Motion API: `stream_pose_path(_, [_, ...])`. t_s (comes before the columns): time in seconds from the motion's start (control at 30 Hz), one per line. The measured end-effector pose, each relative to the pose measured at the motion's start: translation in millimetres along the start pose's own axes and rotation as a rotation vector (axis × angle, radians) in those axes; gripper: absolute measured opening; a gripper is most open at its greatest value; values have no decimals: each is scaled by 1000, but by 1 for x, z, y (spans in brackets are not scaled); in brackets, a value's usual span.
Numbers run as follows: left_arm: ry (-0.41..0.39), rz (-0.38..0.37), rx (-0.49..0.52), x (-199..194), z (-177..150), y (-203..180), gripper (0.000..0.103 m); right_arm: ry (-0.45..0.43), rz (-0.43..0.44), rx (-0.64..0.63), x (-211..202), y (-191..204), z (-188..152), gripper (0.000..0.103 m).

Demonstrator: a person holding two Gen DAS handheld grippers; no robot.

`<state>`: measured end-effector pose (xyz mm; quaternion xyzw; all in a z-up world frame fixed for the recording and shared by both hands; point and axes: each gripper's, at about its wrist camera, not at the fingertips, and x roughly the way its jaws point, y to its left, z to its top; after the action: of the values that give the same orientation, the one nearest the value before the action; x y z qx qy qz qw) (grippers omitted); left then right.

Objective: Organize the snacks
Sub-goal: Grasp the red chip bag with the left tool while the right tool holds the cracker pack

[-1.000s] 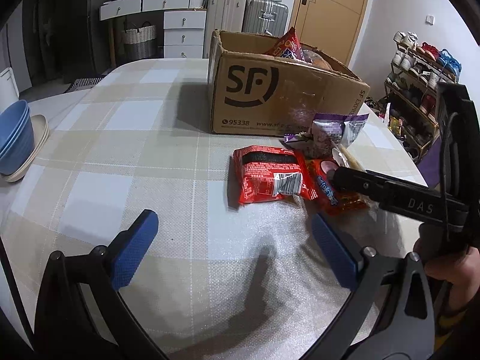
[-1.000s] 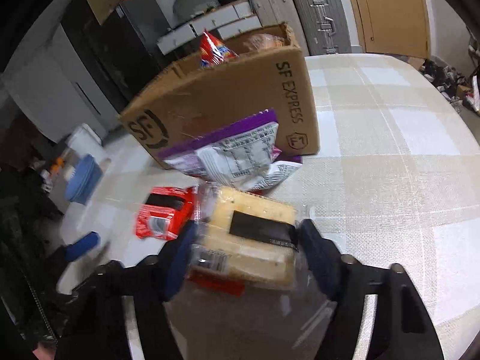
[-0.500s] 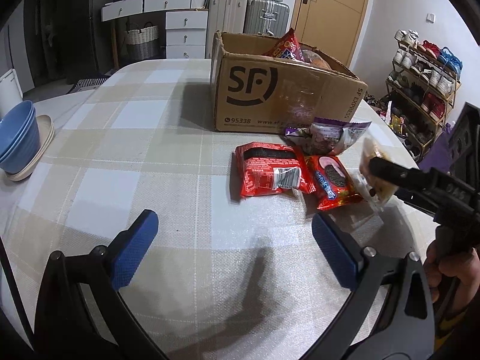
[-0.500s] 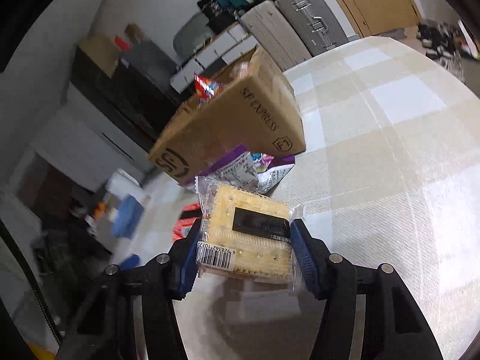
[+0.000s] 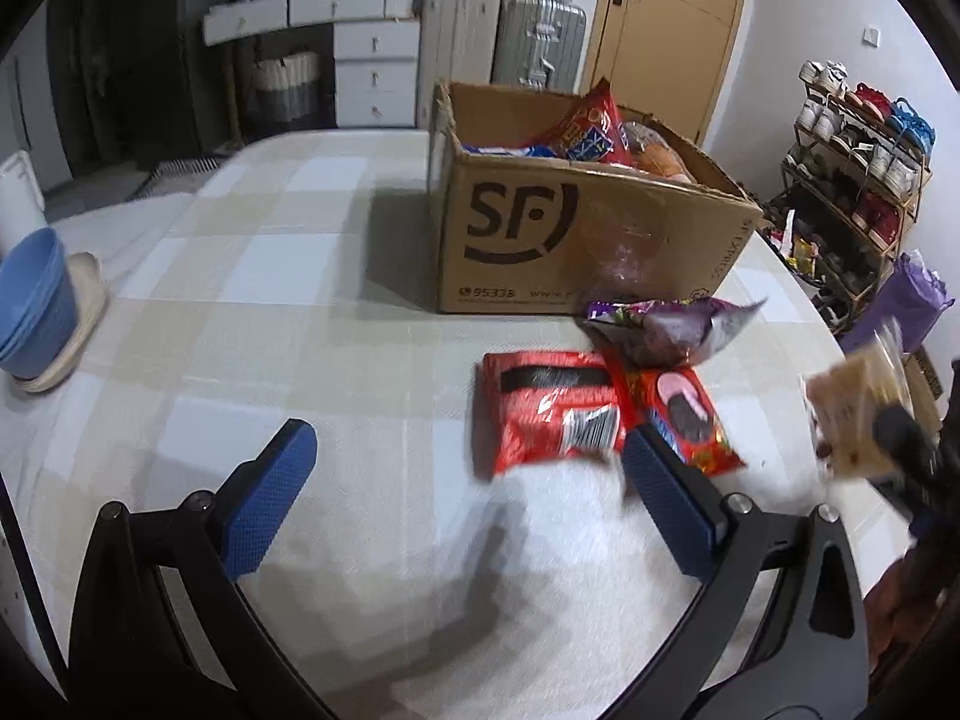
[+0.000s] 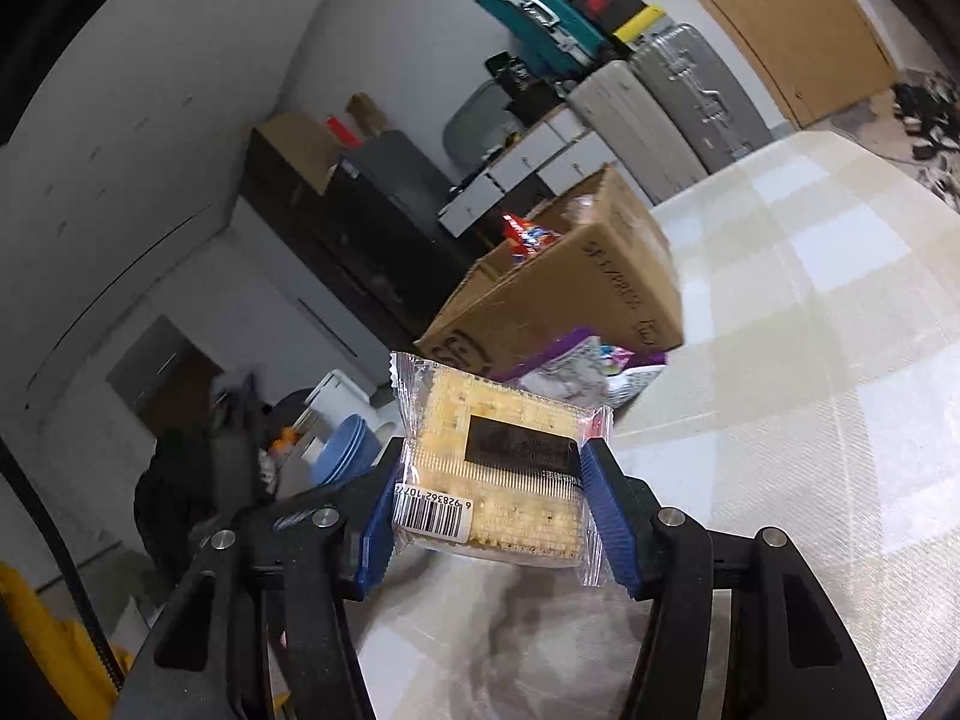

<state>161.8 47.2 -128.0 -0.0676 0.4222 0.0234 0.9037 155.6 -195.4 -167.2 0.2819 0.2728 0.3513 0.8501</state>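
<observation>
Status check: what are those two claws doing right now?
Right gripper shut on clear-wrapped cracker pack, lifted. Left gripper open, empty. Brown cardboard box ahead, nothing blocking.

Count on the checked table (image 5: pixel 252 276): one cardboard box (image 5: pixel 576 240) at 12 o'clock, three loose snack packets at 3 o'clock, namely one red packet (image 5: pixel 549 414), one red cookie packet (image 5: pixel 684 414) and one purple packet (image 5: pixel 666 330). One cracker packet (image 6: pixel 498 468) is off the surface. One stack of blue bowls (image 5: pixel 30 306) sits at 9 o'clock; three suitcases (image 5: pixel 540 42) stand beyond at 12.
</observation>
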Motion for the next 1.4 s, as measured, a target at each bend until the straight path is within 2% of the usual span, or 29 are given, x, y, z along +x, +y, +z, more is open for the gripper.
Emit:
stream_pose_path(0.13, [23,51,58,24,14,-13,102,-3,4,10,0,0,0,58])
stream_pose_path(0.27, [90,2,61,46,21,-23,102,-7,15,28,1,-6,2,58])
stream_pose_path(0.37, [140,4,55,63,22,-27,102,-5,14,19,2,-5,1,58])
stream_pose_path(0.5, [143,15,23,69,22,-22,100,0,13,14,3,-4,1,58])
stream_pose_path(0.6, [130,12,0,65,22,-17,90,-1,18,20,4,-6,2,58])
stream_pose_path(0.67, [117,4,0,60,21,-15,71,0,20,21,4,-7,2,58])
stream_pose_path(0.77, [115,-8,11,53,17,-13,55,-2,19,20,4,-7,2,59])
stream_pose_path(0.83, [116,-18,21,50,14,-14,49,-4,15,19,4,-7,2,59])
stream_pose_path(0.97, [106,-4,48,38,2,-16,43,-7,14,16,3,-6,1,59])
stream_pose_path(1.17, [74,8,121,16,-8,-34,42,-26,18,10,-2,-4,0,57])
stream_pose_path(1.37, [78,-6,109,2,-15,-31,42,-2,-16,3,3,-3,0,57])
stream_pose_path(1.4, [80,-16,100,-2,-18,-28,42,-3,-46,-3,4,-2,0,57])
